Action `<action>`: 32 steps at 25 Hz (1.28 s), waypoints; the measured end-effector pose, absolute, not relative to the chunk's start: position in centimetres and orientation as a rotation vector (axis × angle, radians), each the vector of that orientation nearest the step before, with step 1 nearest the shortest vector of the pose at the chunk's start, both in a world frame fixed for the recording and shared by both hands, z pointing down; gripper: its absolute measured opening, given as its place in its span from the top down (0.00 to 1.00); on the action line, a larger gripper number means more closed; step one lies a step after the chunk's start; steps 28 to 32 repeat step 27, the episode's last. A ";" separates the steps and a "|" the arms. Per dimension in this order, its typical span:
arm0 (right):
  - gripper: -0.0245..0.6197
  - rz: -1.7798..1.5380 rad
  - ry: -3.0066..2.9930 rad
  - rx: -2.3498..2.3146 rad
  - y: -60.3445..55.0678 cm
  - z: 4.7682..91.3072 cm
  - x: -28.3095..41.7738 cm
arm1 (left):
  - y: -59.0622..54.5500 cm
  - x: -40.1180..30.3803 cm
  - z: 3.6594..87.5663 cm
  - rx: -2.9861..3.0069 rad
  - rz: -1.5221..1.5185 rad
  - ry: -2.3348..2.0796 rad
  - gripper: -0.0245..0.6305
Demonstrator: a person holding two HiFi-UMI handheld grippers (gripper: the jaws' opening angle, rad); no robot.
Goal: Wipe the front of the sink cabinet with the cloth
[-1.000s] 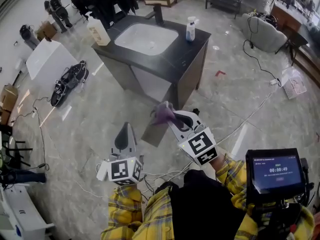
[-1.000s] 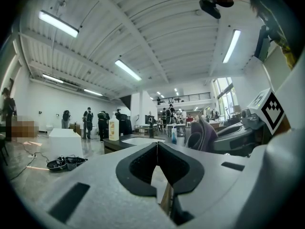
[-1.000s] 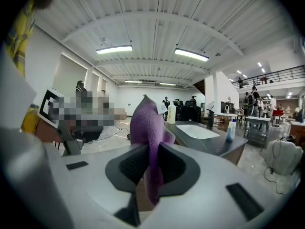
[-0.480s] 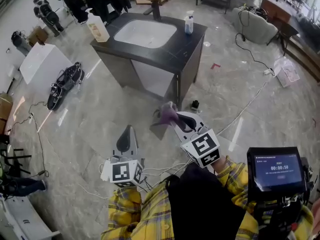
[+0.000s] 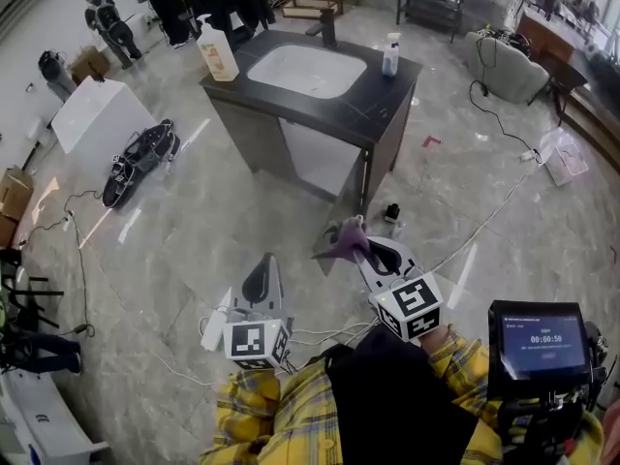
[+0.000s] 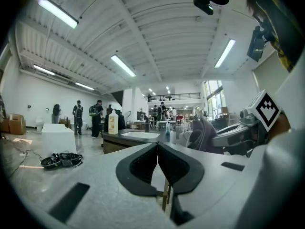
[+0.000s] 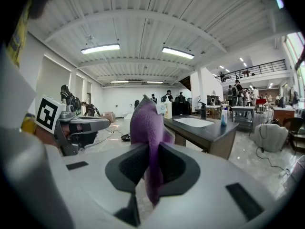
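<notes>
The sink cabinet (image 5: pixel 320 148) stands ahead of me, with a dark top, a white basin (image 5: pixel 308 71) and a pale front panel; it also shows as the cabinet (image 7: pixel 209 137) in the right gripper view. My right gripper (image 5: pixel 360 245) is shut on a purple cloth (image 5: pixel 341 240), which sticks up between the jaws as the cloth (image 7: pixel 148 137). It hovers over the floor a short way in front of the cabinet's corner. My left gripper (image 5: pixel 262 277) is shut with nothing in it, lower and to the left, apart from the cabinet.
A soap bottle (image 5: pixel 217 50) and a spray bottle (image 5: pixel 389 54) stand on the countertop. Cables (image 5: pixel 484 221) run across the marble floor. A white box (image 5: pixel 97 114) and a black bag (image 5: pixel 140 158) lie to the left. People stand at the far back.
The view has shifted so the cabinet sits a little further right and down. Both grippers have drifted slightly right, the cloth still held in the right one.
</notes>
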State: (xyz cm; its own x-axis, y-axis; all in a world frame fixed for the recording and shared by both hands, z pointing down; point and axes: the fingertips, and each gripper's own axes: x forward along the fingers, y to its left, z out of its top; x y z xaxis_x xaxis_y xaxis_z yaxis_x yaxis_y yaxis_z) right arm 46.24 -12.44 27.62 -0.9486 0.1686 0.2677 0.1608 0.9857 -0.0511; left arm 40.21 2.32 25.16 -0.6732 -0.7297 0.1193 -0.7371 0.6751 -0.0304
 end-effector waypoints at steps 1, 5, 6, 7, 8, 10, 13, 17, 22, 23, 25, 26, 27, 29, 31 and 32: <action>0.90 0.042 -2.853 -0.240 -12.2 27.8 46.3 | 2.5 40.3 25.4 1.228 0.114 -2.777 0.95; 0.90 0.053 -2.839 -0.240 -11.3 28.3 46.2 | 3.0 40.4 26.4 1.232 0.115 -2.745 0.95; 0.90 0.051 -2.837 -0.243 -11.1 28.3 46.1 | 3.2 40.3 26.4 1.230 0.109 -2.744 0.95; 0.90 0.049 -2.835 -0.247 -10.9 28.2 46.0 | 3.2 40.3 26.4 1.229 0.102 -2.743 0.95; 0.90 0.049 -2.834 -0.249 -10.8 28.2 45.9 | 3.3 40.2 26.4 1.227 0.097 -2.744 0.95; 0.90 0.059 -2.834 -0.251 -10.8 28.2 45.7 | 3.2 39.9 26.4 1.224 0.090 -2.744 0.95; 0.90 0.068 -2.832 -0.256 -10.9 28.4 45.5 | 3.0 39.7 26.6 1.219 0.079 -2.741 0.95; 0.90 0.075 -2.826 -0.269 -11.1 28.5 45.0 | 2.7 39.6 26.9 1.209 0.082 -2.733 0.95; 0.90 0.088 -2.827 -0.278 -11.7 28.7 44.0 | 2.1 38.9 27.1 1.198 0.073 -2.733 0.95; 0.90 0.090 -2.828 -0.282 -11.9 28.7 43.9 | 1.9 38.9 27.1 1.198 0.073 -2.734 0.95; 0.90 0.097 -2.830 -0.290 -12.2 28.7 43.6 | 1.4 38.9 27.2 1.200 0.074 -2.733 0.95; 0.90 0.100 -2.831 -0.292 -12.4 28.7 43.5 | 1.1 38.9 27.3 1.201 0.075 -2.731 0.95; 0.90 0.102 -2.831 -0.294 -12.6 28.7 43.4 | 0.9 38.9 27.4 1.203 0.076 -2.729 0.95; 0.90 0.102 -2.831 -0.294 -12.6 28.7 43.4 | 0.9 38.9 27.4 1.203 0.076 -2.729 0.95; 0.90 0.102 -2.831 -0.294 -12.6 28.7 43.4 | 0.9 38.9 27.4 1.203 0.076 -2.729 0.95; 0.90 0.102 -2.831 -0.294 -12.6 28.7 43.4 | 0.9 38.9 27.4 1.203 0.076 -2.729 0.95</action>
